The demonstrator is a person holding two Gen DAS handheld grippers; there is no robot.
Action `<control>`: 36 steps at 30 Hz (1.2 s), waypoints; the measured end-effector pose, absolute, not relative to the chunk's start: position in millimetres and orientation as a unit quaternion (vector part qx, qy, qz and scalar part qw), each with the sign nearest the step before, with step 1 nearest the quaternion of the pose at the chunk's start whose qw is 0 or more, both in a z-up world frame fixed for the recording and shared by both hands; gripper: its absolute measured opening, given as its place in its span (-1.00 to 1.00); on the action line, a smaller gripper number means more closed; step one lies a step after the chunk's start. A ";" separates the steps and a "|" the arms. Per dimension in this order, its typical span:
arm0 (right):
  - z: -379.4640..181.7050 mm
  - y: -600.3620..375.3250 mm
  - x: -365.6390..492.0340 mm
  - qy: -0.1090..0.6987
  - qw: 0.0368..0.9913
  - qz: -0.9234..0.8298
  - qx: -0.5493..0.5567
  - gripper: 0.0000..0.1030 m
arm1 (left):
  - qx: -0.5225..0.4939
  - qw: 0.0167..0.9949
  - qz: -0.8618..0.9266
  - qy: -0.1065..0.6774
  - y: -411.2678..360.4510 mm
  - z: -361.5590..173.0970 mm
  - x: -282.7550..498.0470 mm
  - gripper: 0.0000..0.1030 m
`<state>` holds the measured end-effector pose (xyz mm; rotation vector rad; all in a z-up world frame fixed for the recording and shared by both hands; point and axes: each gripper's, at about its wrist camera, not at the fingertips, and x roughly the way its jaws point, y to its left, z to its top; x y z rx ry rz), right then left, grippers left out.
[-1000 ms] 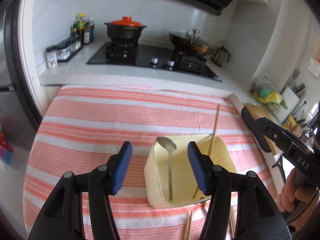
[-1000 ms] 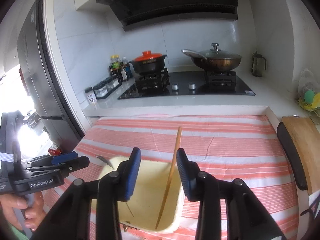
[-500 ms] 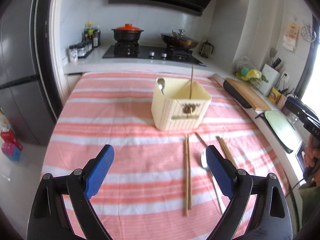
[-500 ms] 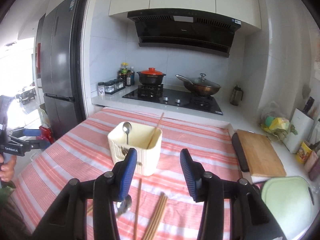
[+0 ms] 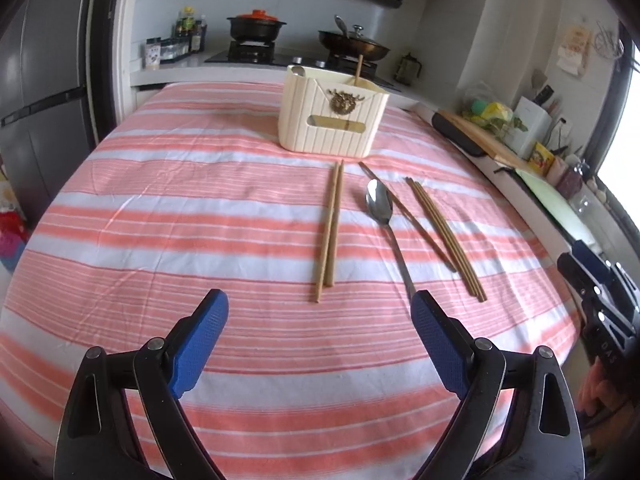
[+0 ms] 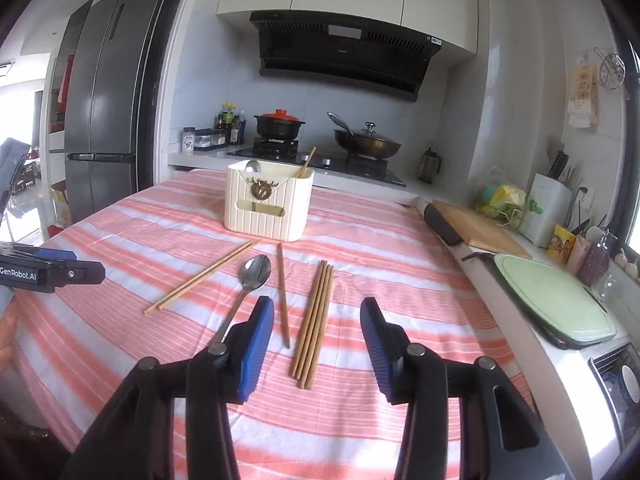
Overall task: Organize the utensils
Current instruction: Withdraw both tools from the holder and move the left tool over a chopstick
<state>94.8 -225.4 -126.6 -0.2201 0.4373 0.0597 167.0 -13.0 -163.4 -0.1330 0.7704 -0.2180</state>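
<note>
The left gripper [image 5: 319, 322] at the bottom of its frame is wide open and holds nothing. The right gripper [image 6: 317, 324] is also open and empty, low in its frame. On the striped cloth [image 5: 160, 208] lie a spoon [image 5: 380, 204], a pair of chopsticks [image 5: 330, 232] and a bundle of chopsticks [image 5: 444, 236]. The cream holder [image 5: 332, 120] stands in the upper centre, with a spoon and one chopstick inside.

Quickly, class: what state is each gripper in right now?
Left gripper: open, holding nothing.
Right gripper: open, holding nothing.
</note>
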 end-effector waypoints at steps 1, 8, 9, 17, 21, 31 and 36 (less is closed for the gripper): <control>-131.0 -224.7 94.6 0.219 0.970 0.030 -0.105 -0.11 | -0.053 0.920 -0.103 0.375 -17.5 -166.4 166.9 0.81; -145.3 -230.1 98.8 0.234 0.969 0.028 -0.070 -0.11 | -0.037 0.923 -0.095 0.371 -21.6 -169.8 170.5 0.81; -146.3 -230.8 99.9 0.236 0.969 0.028 -0.069 -0.11 | -0.038 0.923 -0.093 0.371 -20.3 -170.5 170.1 0.81; -153.7 -232.5 102.4 0.244 0.968 0.027 -0.057 -0.11 | -0.052 0.923 -0.081 0.372 -11.2 -177.5 171.5 0.81; -157.1 -234.2 102.5 0.251 0.966 0.027 -0.051 -0.11 | -0.053 0.922 -0.078 0.376 -9.2 -180.7 175.0 0.82; -158.3 -237.6 102.4 0.257 0.965 0.028 -0.044 -0.11 | -0.044 0.914 -0.104 0.390 -2.2 -176.3 212.1 0.82; -156.7 -238.4 102.7 0.257 0.965 0.030 -0.040 -0.11 | -0.029 0.909 -0.120 0.398 -4.3 -175.7 250.6 0.83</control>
